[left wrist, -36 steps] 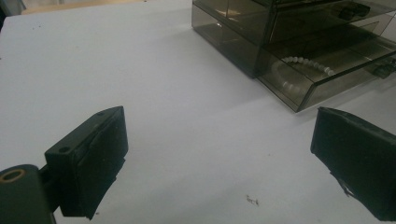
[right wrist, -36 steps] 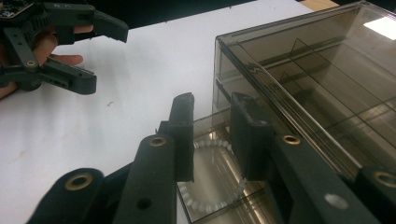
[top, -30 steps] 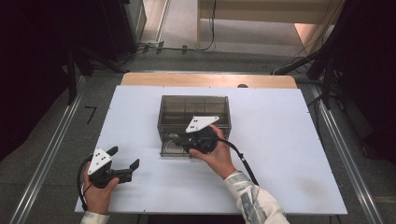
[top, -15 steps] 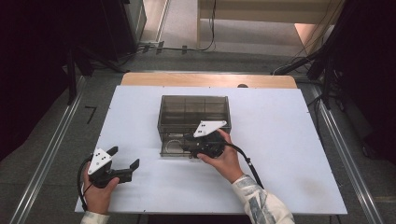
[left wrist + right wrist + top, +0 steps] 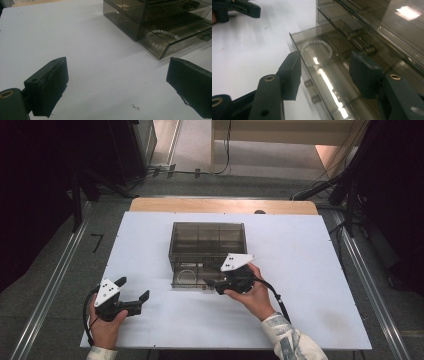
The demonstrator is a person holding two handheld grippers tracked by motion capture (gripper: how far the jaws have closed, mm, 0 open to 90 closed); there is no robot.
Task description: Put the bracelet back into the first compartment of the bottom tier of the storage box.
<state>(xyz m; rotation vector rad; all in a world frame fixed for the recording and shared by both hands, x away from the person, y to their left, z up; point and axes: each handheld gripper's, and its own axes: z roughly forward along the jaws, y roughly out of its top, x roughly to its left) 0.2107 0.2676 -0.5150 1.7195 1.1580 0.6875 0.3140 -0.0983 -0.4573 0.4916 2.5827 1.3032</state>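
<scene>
Right gripper (image 5: 210,283) sits at centre frame in the high view, its jaws apart over the front wall of the open drawer (image 5: 317,82); they have just been opening, and the pads press on nothing. In the right gripper view the drawer wall and its small knob (image 5: 315,98) lie in the gap between the pads.

Largest item: the white table (image 5: 310,270), spanning the middle of the high view. On it, just above centre, stands the smoked-plastic drawer organiser (image 5: 207,240), with its bottom drawer (image 5: 187,277) pulled out toward the lower edge of the frame. A white bead bracelet (image 5: 318,45) lies inside that drawer, in the upper middle of the right gripper view and at upper right of the left gripper view (image 5: 163,33).

Left gripper (image 5: 135,292) rests at lower left of the high view, well apart from the organiser, jaws wide apart and holding nothing.
</scene>
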